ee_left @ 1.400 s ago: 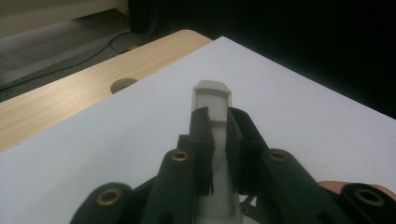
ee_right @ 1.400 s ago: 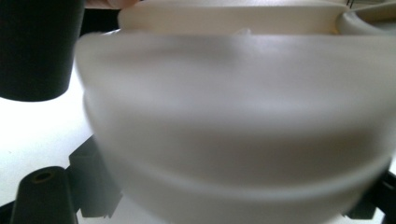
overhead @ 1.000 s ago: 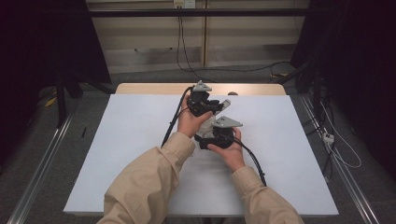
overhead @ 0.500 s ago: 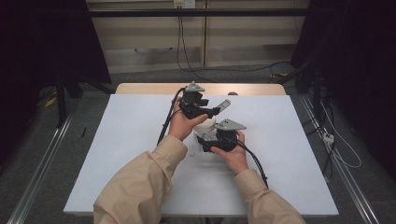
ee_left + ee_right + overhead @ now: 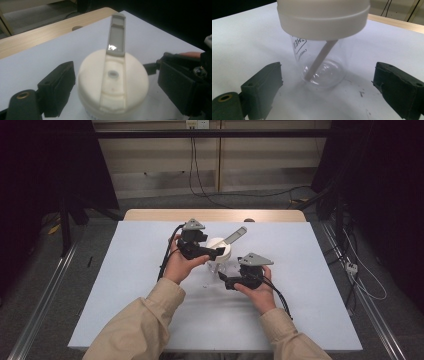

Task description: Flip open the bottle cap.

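A clear plastic cup (image 5: 216, 266) stands mid-table under a white lid (image 5: 220, 245). The lid's grey flip flap (image 5: 235, 236) is raised and slants up to the right. My left gripper (image 5: 216, 251) reaches the lid from the left. Its jaws have just been opening and stand apart on either side of the lid (image 5: 112, 80), below the flap (image 5: 116, 35). My right gripper (image 5: 223, 279) sits low at the front right. It is open, with its jaws well clear of the cup (image 5: 322, 67). A pale straw (image 5: 319, 60) slants down inside from the lid (image 5: 322, 17).
The white table top (image 5: 125, 285) has bare room left and right of the hands. A wooden strip (image 5: 150, 215) runs along its far edge. Cables trail from both grippers toward me. Metal rails and dark floor flank the table.
My left gripper has moved left and toward me, and its jaws have spread. The white lid and raised flap now show plainly. The right gripper has shifted slightly right.
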`<state>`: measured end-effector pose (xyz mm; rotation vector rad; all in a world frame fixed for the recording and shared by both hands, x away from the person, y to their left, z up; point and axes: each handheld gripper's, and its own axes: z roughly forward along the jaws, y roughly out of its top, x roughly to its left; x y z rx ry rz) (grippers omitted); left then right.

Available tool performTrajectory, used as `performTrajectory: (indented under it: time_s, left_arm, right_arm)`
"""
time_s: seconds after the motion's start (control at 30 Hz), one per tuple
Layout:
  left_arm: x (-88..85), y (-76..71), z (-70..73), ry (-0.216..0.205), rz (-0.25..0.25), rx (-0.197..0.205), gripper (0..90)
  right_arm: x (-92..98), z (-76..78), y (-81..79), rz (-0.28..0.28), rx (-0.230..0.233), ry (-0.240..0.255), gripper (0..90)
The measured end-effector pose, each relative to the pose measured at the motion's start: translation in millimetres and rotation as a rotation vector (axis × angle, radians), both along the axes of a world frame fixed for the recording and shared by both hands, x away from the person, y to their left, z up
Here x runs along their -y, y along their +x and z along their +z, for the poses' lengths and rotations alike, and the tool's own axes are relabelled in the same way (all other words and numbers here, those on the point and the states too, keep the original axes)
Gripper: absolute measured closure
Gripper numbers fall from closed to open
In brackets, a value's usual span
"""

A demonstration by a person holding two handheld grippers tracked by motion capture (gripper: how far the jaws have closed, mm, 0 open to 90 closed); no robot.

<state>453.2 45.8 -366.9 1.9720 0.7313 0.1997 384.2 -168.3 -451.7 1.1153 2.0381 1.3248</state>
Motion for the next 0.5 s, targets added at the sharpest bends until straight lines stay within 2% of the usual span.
performTrajectory:
  time_s: [0.1,0.2,0.33,0.5]
  left_arm:
    - [-10.0,-5.0,-4.1,-0.006,0.002,0.003,13.0]
    - [-19.2,-9.9,-9.4,-0.012,0.007,-0.003,11.8]
    - [-31.3,-15.7,-17.0,0.016,0.015,0.007,11.0]
    - [-46.7,-24.0,-25.1,0.018,0.030,0.001,9.6]
  right_arm:
    - [6.1,3.7,-4.7,-0.005,0.001,0.012,8.3]
    - [11.0,5.7,-8.5,-0.007,-0.003,0.002,8.2]
    - [16.3,3.2,-14.7,0.002,-0.022,-0.014,7.8]
    - [24.5,-0.1,-22.7,-0.007,-0.034,-0.018,8.0]
